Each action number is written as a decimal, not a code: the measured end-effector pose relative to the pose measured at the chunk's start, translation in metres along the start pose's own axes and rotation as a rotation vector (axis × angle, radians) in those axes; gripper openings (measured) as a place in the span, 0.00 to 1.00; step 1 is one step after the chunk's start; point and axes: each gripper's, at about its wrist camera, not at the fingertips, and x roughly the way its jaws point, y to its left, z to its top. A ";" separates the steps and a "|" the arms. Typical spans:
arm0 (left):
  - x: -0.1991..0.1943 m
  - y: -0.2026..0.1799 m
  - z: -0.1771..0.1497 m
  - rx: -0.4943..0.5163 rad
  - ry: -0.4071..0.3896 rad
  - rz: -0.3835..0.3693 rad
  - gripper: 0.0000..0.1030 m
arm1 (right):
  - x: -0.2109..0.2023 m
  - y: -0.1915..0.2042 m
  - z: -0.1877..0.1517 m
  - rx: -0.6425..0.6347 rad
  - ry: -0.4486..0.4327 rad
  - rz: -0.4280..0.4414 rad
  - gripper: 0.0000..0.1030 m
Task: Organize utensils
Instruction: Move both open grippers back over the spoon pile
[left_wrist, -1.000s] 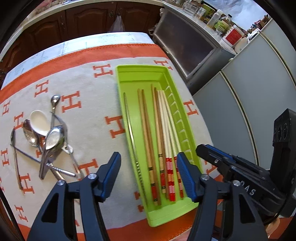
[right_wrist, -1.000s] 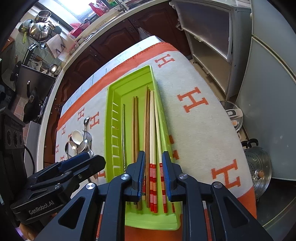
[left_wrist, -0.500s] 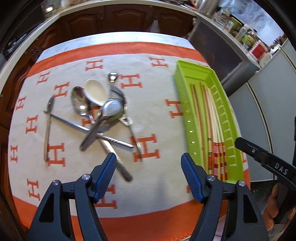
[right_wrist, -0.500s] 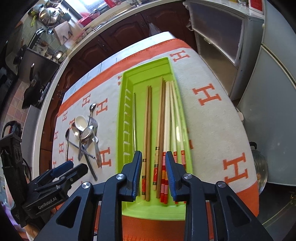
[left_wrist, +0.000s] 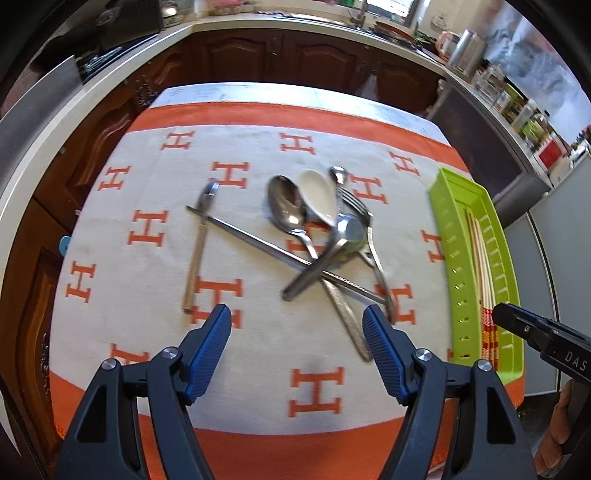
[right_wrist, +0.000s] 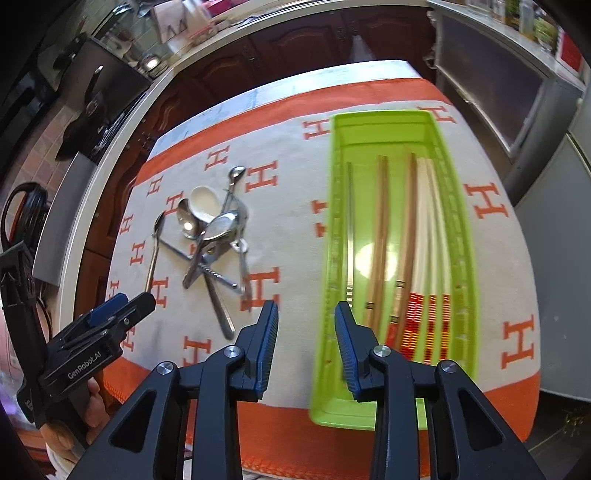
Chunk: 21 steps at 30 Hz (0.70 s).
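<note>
The left hand-held gripper (left_wrist: 297, 339) had swung away from the green tray (right_wrist: 340, 206), which a second earlier lay between its fingers in view, and now hung over the near edge of the tabletop (left_wrist: 258, 369) facing the heap of loose cutlery (left_wrist: 321, 236); its jaws had just been opening wider and stood released with nothing between them. The right hand-held gripper (right_wrist: 306, 347) had slid toward the tray's left wall, off the red-banded chopsticks (right_wrist: 424, 317) it had been poised over; its jaws had also just been opening, and they stood empty. The chopsticks lay lengthwise in the tray along the tabletop's right edge, so that part of the sorting looked done. Left to sort were the spoons, a fork (left_wrist: 364, 229), a white ceramic spoon (left_wrist: 319, 195) and what seemed to be one metal chopstick (left_wrist: 258, 243), though blur made that uncertain, all crossed over one another near the middle of the tabletop, with one slim utensil (left_wrist: 199, 247) apart toward the left edge.
</note>
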 end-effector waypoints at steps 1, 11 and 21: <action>-0.002 0.008 0.001 -0.008 -0.011 0.002 0.70 | 0.002 0.006 0.002 -0.011 0.005 0.013 0.33; 0.004 0.085 0.012 -0.105 -0.043 0.019 0.70 | 0.032 0.093 0.034 -0.162 0.023 0.122 0.36; 0.043 0.102 0.029 -0.129 0.031 -0.025 0.70 | 0.111 0.100 0.063 0.015 0.122 0.312 0.36</action>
